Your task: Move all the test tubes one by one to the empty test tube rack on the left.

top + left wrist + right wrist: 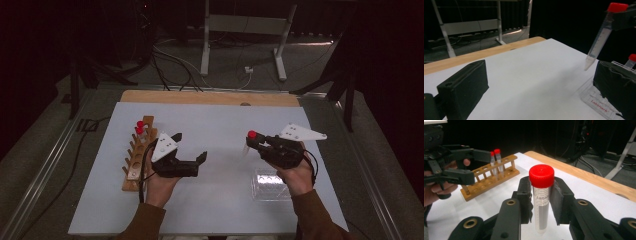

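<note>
The right gripper (541, 202) is clamping a clear plastic tube with a red screw cap (541, 195) just below the cap, holding it above the white tabletop (215, 200). The left gripper (190, 150) is hanging unclenched and empty beside the wooden tube rack (137, 160), where two red-capped tubes (139, 127) are already standing. By my judgement this tube is still waiting for a hole. A clear plastic rack (270, 185) is sitting near the right hand.

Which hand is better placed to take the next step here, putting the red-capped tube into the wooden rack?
Right, probably. The right gripper is already shut on the red-capped tube, held upright above the table. The left gripper is open and holds nothing, though it is nearer the wooden rack.
</note>
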Demonstrator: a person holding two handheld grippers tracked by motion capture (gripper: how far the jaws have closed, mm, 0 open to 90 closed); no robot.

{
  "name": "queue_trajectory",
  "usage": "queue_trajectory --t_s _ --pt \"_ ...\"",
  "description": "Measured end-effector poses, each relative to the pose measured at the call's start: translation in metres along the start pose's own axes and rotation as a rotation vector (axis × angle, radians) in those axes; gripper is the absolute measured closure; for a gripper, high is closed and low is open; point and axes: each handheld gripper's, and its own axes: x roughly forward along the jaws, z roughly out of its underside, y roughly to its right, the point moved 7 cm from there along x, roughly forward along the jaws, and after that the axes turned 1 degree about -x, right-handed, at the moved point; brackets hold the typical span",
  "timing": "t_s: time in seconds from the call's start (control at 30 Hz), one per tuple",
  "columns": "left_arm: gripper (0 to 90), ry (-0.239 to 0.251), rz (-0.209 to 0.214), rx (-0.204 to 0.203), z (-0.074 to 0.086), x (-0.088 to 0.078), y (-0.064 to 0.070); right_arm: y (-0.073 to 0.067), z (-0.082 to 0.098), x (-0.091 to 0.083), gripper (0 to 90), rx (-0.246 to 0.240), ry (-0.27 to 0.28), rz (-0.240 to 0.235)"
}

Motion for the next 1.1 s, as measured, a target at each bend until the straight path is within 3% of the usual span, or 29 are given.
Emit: queue_trajectory --t_s 0.33,0.43,0.6,0.87,1.1 --pt "7.4 -0.045 0.087 0.048 0.004 0.026 0.040 -0.016 0.001 0.015 70.9 -0.006 -0.015 -0.038" --pt "11.1 -0.059 0.097 0.074 0.004 0.033 0.049 -0.020 0.002 0.018 70.9 -0.005 -0.019 -0.047" --pt "17.3 -0.062 0.099 0.085 0.003 0.042 0.059 -0.024 0.002 0.021 70.9 -0.009 -0.023 -0.059" --pt "47.4 -0.034 0.109 0.093 0.000 0.046 0.067 -0.029 0.004 0.023 70.9 -0.014 -0.028 -0.074" --pt "65.5 -0.038 0.125 0.093 0.000 0.048 0.067 -0.030 0.005 0.025 70.9 -0.011 -0.032 -0.082"
